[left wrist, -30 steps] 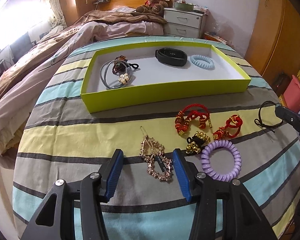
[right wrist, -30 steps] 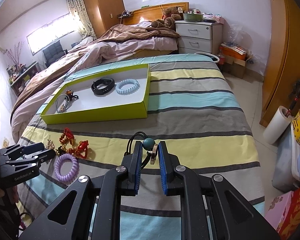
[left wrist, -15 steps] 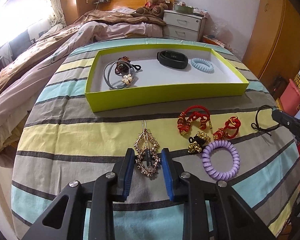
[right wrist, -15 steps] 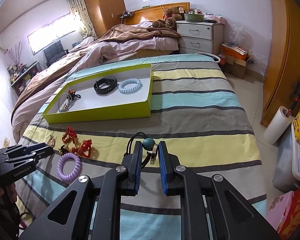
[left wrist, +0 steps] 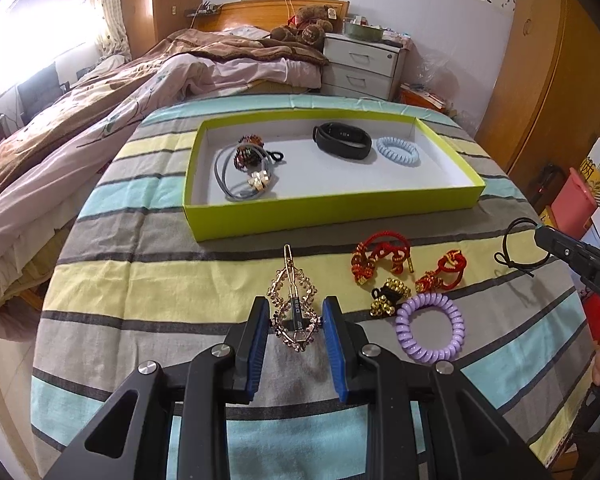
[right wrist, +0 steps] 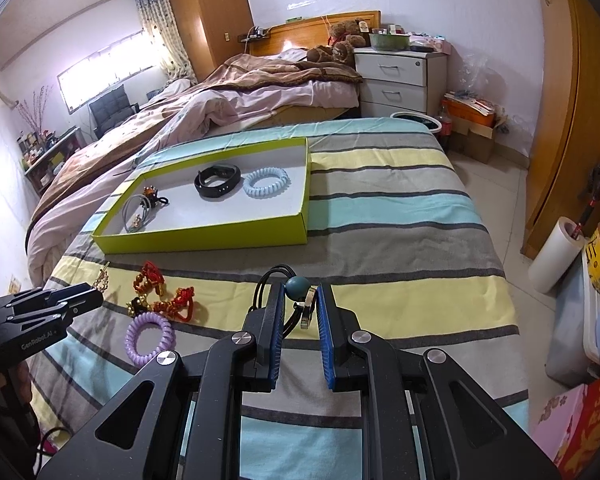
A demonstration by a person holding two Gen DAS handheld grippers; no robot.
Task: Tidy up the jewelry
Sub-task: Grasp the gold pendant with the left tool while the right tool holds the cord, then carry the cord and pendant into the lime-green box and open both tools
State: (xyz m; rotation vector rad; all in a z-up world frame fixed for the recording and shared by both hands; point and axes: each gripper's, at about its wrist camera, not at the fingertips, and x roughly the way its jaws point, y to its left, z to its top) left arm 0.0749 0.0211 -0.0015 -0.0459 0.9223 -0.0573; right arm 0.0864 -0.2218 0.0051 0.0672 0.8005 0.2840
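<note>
My left tongs point(left wrist: 295, 322) pinch the gold clip point(left wrist: 294, 304) just short of the tray point(left wrist: 332, 212), ready to lift; right tongs point(right wrist: 299, 312) grip a black cord point(right wrist: 274, 280), probably slack.

Striped bedspread point(left wrist: 148, 264) — green tray point(left wrist: 332, 216), loose hair ties point(left wrist: 430, 328)

Bedsheet point(left wrist: 148, 280): stripes of teal, grey, pale yellow, thin dark lines. Tray point(left wrist: 340, 208) centre frame: lime green walls, white inside. In it: black band point(left wrist: 342, 141), pale blue coil tie point(left wrist: 398, 151). Lower right: lilac coil tie point(left wrist: 430, 328), red-gold knots point(left wrist: 380, 258). Gripper pads point(left wrist: 260, 336) blue, frames black.
</note>
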